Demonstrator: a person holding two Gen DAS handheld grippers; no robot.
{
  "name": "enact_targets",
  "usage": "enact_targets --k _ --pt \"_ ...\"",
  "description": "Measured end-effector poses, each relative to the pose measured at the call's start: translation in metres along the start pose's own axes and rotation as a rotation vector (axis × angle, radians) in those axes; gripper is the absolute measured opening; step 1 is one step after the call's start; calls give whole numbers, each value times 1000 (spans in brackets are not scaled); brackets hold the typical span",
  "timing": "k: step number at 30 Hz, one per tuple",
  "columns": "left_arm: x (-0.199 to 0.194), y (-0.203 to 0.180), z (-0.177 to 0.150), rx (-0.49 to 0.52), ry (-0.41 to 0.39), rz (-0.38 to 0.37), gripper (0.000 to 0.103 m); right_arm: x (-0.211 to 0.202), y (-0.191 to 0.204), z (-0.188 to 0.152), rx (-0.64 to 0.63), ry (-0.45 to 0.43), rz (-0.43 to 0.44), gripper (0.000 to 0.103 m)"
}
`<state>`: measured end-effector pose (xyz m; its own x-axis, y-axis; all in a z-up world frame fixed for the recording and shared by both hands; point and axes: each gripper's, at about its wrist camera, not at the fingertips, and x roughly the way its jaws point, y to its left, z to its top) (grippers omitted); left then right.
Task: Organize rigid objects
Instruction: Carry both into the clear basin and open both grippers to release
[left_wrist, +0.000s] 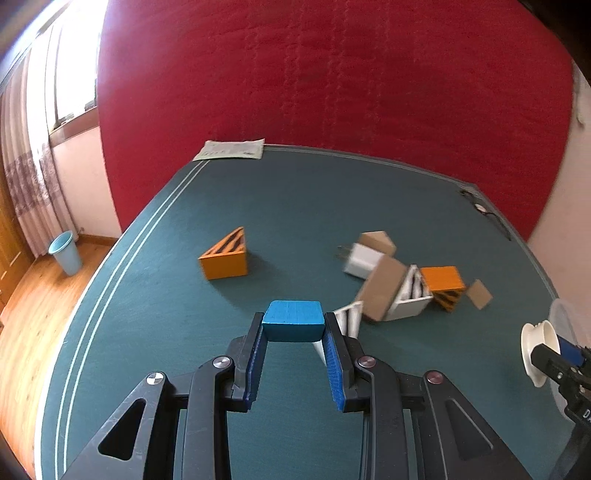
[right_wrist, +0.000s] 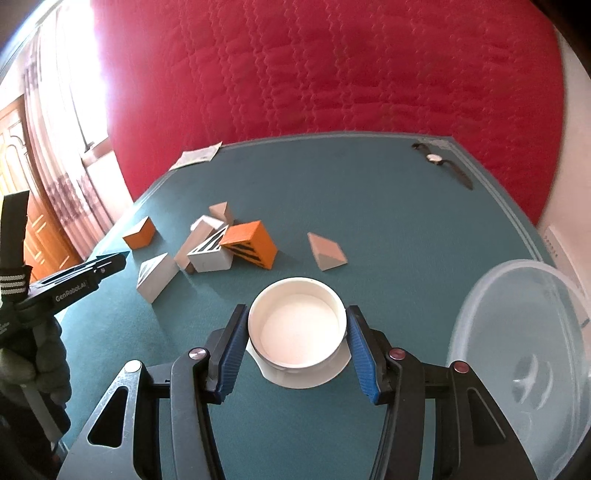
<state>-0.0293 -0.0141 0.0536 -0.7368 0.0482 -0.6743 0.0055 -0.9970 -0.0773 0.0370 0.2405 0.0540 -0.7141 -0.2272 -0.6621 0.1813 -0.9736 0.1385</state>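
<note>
Blue wooden block (left_wrist: 293, 319), stiff and light, sits pinched by its flat sides in my left tongs (left_wrist: 293, 334) above the tabletop (left_wrist: 295, 206), while my right tongs (right_wrist: 297, 332) clasp the slick white spool (right_wrist: 298, 328).

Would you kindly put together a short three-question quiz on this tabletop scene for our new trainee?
1. Multiple choice: what does the left gripper clamp? A) an orange wedge B) a blue block C) a wristwatch
2. True or false: the white spool sits between the fingers of the right gripper.
3. Fill in: the clear plastic container stands on the ____ side of the right gripper.

Key: 1 B. 2 True. 3 Right; it sits on the green table, away from the block pile, with the wristwatch at the far edge.
</note>
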Motion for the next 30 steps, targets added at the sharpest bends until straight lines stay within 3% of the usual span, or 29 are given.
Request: enact_targets --k 12,19,30 --pt "-12 -66 -3 114 -5 -95 31 -42 -50 -6 55 -72 -91 53" --pt "-18 -109 -5 193 -7 -147 31 -56 -87 -15 118 -85 -162 53" --pt "-17 -186 -15 332 39 -288 31 -73 -162 -40 259 -63 -304 53"
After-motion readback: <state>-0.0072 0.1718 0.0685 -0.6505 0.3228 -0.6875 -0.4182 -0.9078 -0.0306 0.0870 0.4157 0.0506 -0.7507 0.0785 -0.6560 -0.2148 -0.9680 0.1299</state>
